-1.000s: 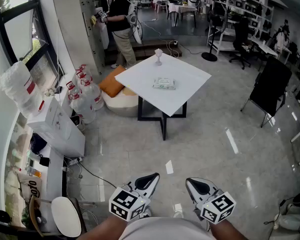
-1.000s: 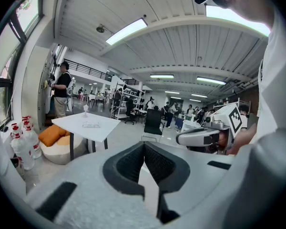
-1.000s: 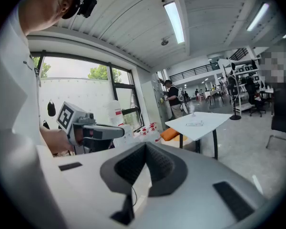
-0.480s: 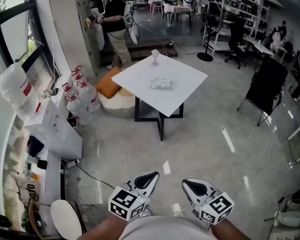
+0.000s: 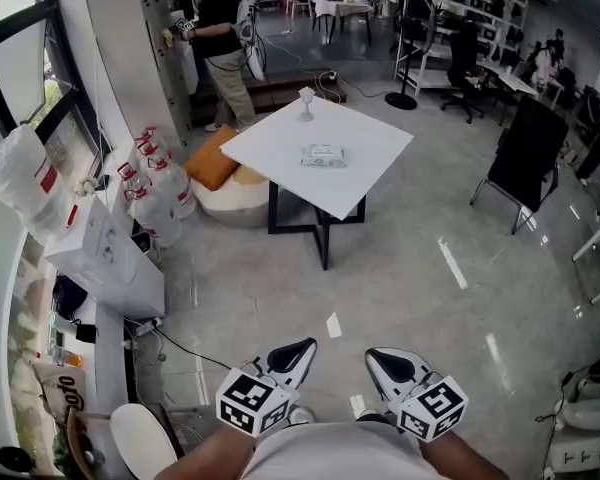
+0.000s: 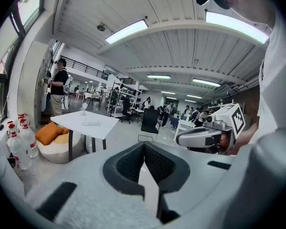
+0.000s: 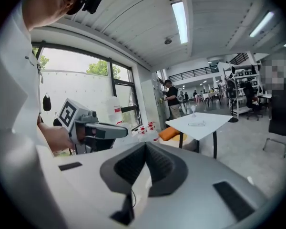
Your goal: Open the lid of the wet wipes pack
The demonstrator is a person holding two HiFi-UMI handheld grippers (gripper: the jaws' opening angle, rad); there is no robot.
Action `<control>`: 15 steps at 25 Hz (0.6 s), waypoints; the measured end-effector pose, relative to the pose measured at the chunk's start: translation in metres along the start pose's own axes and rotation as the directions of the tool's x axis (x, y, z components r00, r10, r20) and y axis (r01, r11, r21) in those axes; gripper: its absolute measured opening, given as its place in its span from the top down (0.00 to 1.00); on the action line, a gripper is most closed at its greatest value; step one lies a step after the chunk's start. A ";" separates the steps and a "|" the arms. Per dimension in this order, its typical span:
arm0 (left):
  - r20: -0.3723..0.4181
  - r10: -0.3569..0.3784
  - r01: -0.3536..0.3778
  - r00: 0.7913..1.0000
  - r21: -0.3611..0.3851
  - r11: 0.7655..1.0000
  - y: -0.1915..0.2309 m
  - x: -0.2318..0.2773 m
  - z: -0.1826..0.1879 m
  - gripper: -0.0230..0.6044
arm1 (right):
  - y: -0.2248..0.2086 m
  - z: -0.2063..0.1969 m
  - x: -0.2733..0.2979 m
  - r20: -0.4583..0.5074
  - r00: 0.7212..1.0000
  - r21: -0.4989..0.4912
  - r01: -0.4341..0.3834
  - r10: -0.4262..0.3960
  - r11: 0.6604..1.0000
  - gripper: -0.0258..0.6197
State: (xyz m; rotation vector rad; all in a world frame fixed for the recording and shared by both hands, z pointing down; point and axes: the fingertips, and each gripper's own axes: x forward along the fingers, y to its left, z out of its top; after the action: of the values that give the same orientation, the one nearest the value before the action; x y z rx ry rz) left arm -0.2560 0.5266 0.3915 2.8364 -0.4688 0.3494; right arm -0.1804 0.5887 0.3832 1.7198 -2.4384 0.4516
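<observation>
Ahead, one wipes pack [image 5: 324, 155], one table [image 5: 270, 143]

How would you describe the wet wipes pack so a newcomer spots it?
Find the white square table mid-floor. The wet wipes pack lies flat near its centre; its only neighbour, a stemmed glass, stands upright at the far corner.

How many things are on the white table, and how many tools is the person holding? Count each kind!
wet wipes pack: 1
stemmed glass: 1
tools: 2, the left tool and the right tool
Total: 4
</observation>
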 end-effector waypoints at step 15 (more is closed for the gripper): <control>-0.038 -0.049 0.048 0.998 -0.020 0.999 0.020 0.007 -0.019 0.95 | -0.009 -0.016 0.016 -0.032 0.997 0.091 0.071 -0.068 0.993 0.95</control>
State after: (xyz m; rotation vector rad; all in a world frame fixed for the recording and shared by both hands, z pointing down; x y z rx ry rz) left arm -0.2603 0.5114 0.4156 2.8123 -0.3932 0.3869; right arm -0.1784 0.5764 0.4038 1.8139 -2.3637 0.5849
